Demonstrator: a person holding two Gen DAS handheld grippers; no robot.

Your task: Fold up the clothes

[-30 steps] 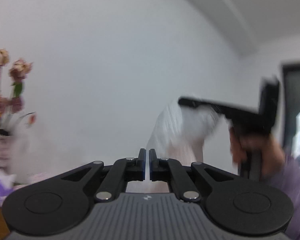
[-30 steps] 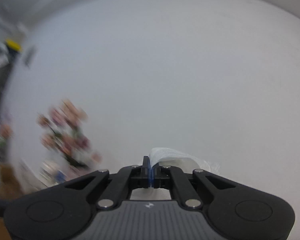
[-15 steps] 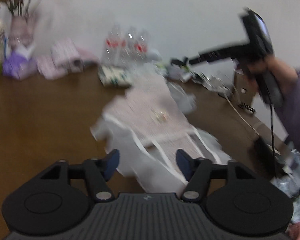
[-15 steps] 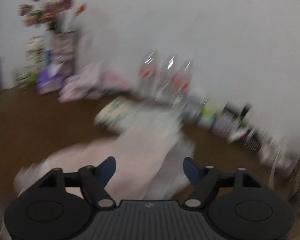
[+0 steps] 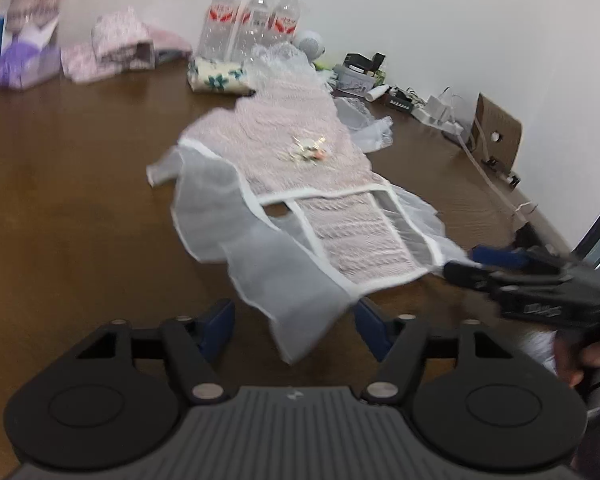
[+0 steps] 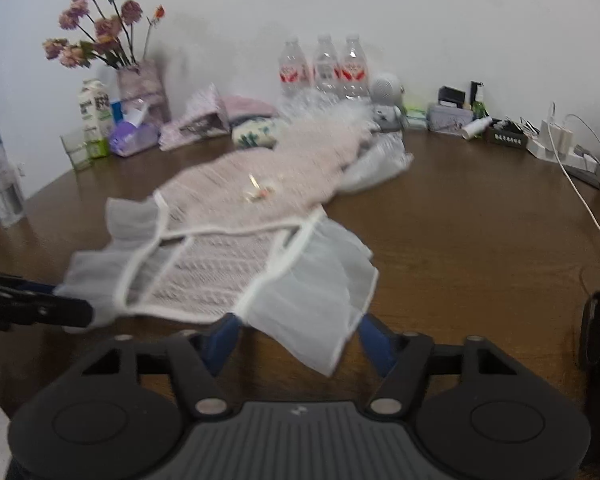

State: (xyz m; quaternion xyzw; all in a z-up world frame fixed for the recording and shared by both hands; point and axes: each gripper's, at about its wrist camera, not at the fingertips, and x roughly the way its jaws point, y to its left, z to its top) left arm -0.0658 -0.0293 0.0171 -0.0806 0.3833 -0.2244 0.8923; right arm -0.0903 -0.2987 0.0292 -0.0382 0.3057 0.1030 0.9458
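Nearest the viewer, the left tool [image 5: 294,330] and the right tool [image 6: 298,342] both stand with fingers spread apart, holding nothing. A second ago each was pinched shut on white cloth and raised toward the wall; half a second ago they were already open above the counter. The change reads as a release: the dress [image 5: 300,168] has been shaken out and dropped flat, so the spreading step appears done and folding can begin.

The dress lies lengthwise on the brown counter [image 5: 80,200], its sheer white sleeves nearest. In the left wrist view one sleeve [image 5: 284,280] hangs between the left tool's fingers at 12 o'clock, untouched by either; in the right wrist view the other sleeve [image 6: 320,300] lies likewise. The pink knitted body runs away toward 12 o'clock, with a small brooch [image 5: 310,150] near mid-chest.

Open counter lies at 9 o'clock of the dress in the left view, and at 3 o'clock in the right view, giving room to fold sleeves inward. The hem end is crowded: it touches or overlaps a patterned bundle [image 5: 220,74] and sits just before three water bottles [image 5: 256,20]. Farther back stand folded pink cloths [image 5: 116,46], a tissue box [image 6: 134,136], a flower vase [image 6: 144,84] and cables [image 6: 572,152] along the wall.
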